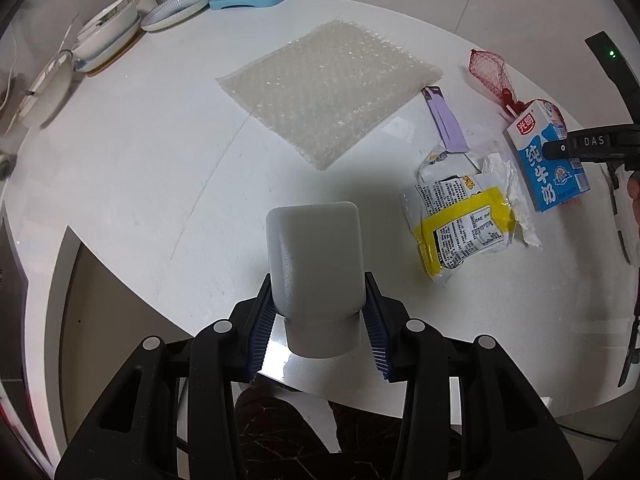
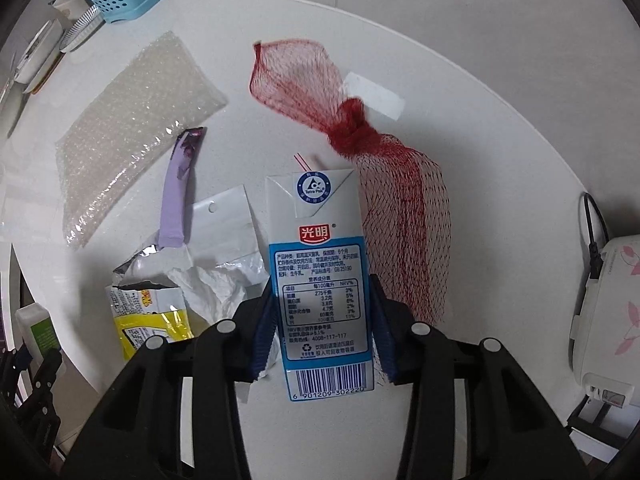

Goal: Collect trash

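While both point downward, left tool (image 1: 318, 312) pinches the bottle (image 1: 314, 264), right tool (image 2: 320, 324) the milk carton (image 2: 320, 264).

A white plastic bottle (image 1: 316, 264) was held cap-first between the blue pads of the left gripper (image 1: 318, 300) above a white table (image 1: 140, 168). A bubble-wrap sheet (image 1: 328, 92) was seen beyond it, a yellow snack wrapper (image 1: 460, 228) to its right. Further right, a blue milk carton (image 1: 540, 156) was pinched by the right gripper (image 1: 560, 148), beside red netting (image 1: 490, 70).
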Action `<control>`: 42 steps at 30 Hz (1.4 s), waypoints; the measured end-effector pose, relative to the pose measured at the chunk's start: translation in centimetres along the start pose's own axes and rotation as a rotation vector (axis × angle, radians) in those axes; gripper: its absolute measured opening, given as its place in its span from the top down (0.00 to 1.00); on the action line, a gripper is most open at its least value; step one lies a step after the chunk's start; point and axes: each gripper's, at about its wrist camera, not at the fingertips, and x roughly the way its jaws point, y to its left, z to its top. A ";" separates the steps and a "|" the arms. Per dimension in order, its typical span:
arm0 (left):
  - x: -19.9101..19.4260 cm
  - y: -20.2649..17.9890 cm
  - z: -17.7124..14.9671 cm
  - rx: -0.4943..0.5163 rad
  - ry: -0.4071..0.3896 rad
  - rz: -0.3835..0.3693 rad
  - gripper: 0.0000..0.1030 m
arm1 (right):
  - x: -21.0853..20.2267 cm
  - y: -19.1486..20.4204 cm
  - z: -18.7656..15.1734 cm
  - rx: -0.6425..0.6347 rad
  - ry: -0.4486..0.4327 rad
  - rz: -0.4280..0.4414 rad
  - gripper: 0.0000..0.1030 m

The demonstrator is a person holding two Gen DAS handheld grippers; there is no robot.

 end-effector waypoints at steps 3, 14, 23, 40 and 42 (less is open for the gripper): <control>-0.2 0.1 0.3 0.021 -0.006 -0.008 0.60 | -1.3 -0.2 -0.6 0.024 -0.019 0.017 0.61; -1.5 1.2 2.1 0.137 -0.039 -0.048 0.60 | -7.0 -0.9 -3.2 0.158 -0.154 0.099 0.61; -2.9 3.2 3.6 0.200 -0.081 -0.077 0.60 | -8.7 0.2 -5.2 0.236 -0.216 0.110 0.61; -3.1 3.5 5.3 0.235 -0.105 -0.101 0.60 | -5.6 1.2 -5.6 0.240 -0.200 0.059 0.61; -3.1 3.2 5.5 0.236 -0.109 -0.102 0.60 | -4.0 1.3 -5.3 0.237 -0.170 0.054 0.61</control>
